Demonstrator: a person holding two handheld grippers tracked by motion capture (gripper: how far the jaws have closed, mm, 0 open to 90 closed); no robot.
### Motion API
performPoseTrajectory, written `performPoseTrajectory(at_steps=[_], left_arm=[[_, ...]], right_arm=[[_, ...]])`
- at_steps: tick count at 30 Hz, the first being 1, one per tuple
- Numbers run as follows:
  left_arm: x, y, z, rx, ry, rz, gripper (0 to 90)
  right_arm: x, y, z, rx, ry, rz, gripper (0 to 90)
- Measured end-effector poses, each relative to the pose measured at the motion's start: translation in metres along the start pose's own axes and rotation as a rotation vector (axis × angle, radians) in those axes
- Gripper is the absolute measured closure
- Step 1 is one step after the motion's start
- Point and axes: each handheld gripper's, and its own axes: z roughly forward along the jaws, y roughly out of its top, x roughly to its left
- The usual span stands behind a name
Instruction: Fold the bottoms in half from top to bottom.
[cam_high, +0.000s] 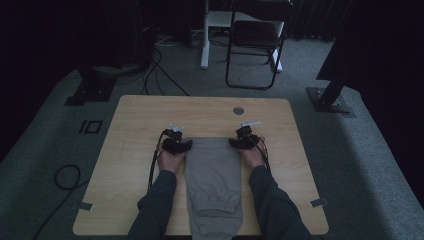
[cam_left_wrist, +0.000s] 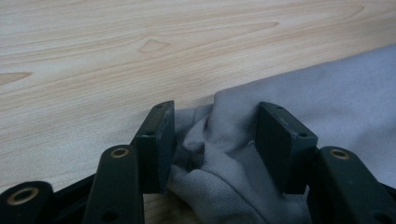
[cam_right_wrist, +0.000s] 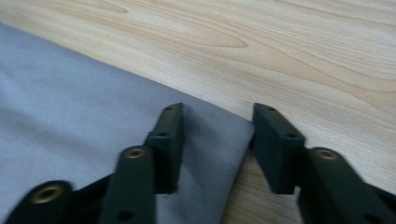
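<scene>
Both grippers (cam_high: 176, 145) (cam_high: 245, 141) low at garment's (cam_high: 214, 170) corners

floor: grey carpet (cam_high: 45, 150) | furniture: wooden table (cam_high: 140, 115), folding chair (cam_high: 255, 45) | light: dim

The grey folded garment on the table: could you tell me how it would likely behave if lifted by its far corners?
The grey garment would probably sag; it bunches in soft wrinkles between the left gripper's open jaws. It looks light. The right gripper straddles a flat corner that may slip.
</scene>
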Motion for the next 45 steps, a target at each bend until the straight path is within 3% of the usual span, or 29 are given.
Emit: performPoseTrajectory(at_steps=[1, 2, 4, 7, 9, 12, 16, 19, 23, 27, 31, 33, 35, 38, 40, 43, 45], left_arm=[[0.0, 0.0, 0.0, 0.0, 0.0, 0.0, 53.0], [-0.001, 0.0, -0.001, 0.011, -0.014, 0.012, 59.8], [-0.002, 0.001, -0.002, 0.02, -0.037, 0.009, 69.4], [-0.004, 0.002, -0.003, 0.023, -0.036, 0.022, 79.9], [-0.005, 0.003, -0.005, 0.02, -0.034, 0.028, 81.8], [-0.006, 0.014, -0.017, -0.051, -0.043, 0.031, 82.2], [-0.011, 0.031, -0.038, -0.154, -0.049, 0.041, 82.1], [-0.016, 0.037, -0.055, -0.22, -0.081, 0.044, 82.0], [-0.024, 0.031, -0.079, -0.259, -0.123, 0.09, 81.7], [-0.026, 0.019, -0.108, -0.294, -0.179, 0.114, 81.5], [-0.035, -0.002, -0.131, -0.284, -0.207, 0.182, 81.2], [-0.039, -0.016, -0.136, -0.271, -0.225, 0.186, 81.1], [-0.044, -0.037, -0.136, -0.215, -0.227, 0.204, 81.0], [-0.05, -0.065, -0.126, -0.118, -0.226, 0.217, 80.9], [-0.05, -0.08, -0.117, -0.064, -0.231, 0.196, 81.0], [-0.05, -0.093, -0.103, -0.004, -0.214, 0.197, 81.0], [-0.05, -0.094, -0.097, 0.002, -0.211, 0.198, 81.1]], right_arm=[[0.0, 0.0, 0.0, 0.0, 0.0, 0.0, 60.3], [-0.002, 0.0, -0.001, 0.004, 0.004, 0.021, 69.4], [-0.003, 0.0, -0.002, 0.011, 0.024, 0.031, 77.3], [-0.002, 0.0, -0.002, 0.013, 0.048, 0.045, 84.1], [-0.003, 0.001, -0.002, 0.01, 0.046, 0.053, 85.3], [-0.004, 0.005, -0.006, -0.017, 0.038, 0.039, 85.7], [-0.008, 0.019, -0.027, -0.125, 0.044, 0.047, 85.8], [-0.007, 0.026, -0.047, -0.198, 0.054, 0.032, 85.8], [0.0, 0.019, -0.074, -0.254, 0.077, -0.028, 85.8], [0.003, -0.001, -0.105, -0.307, 0.113, -0.045, 85.8], [0.01, -0.026, -0.131, -0.323, 0.17, -0.061, 85.8], [0.017, -0.041, -0.139, -0.31, 0.185, -0.085, 85.7], [0.023, -0.059, -0.142, -0.279, 0.204, -0.098, 85.6], [0.031, -0.085, -0.135, -0.207, 0.22, -0.106, 85.4], [0.036, -0.1, -0.125, -0.146, 0.226, -0.106, 85.4], [0.039, -0.113, -0.109, -0.074, 0.222, -0.107, 85.3], [0.041, -0.114, -0.1, -0.045, 0.215, -0.106, 85.3]])
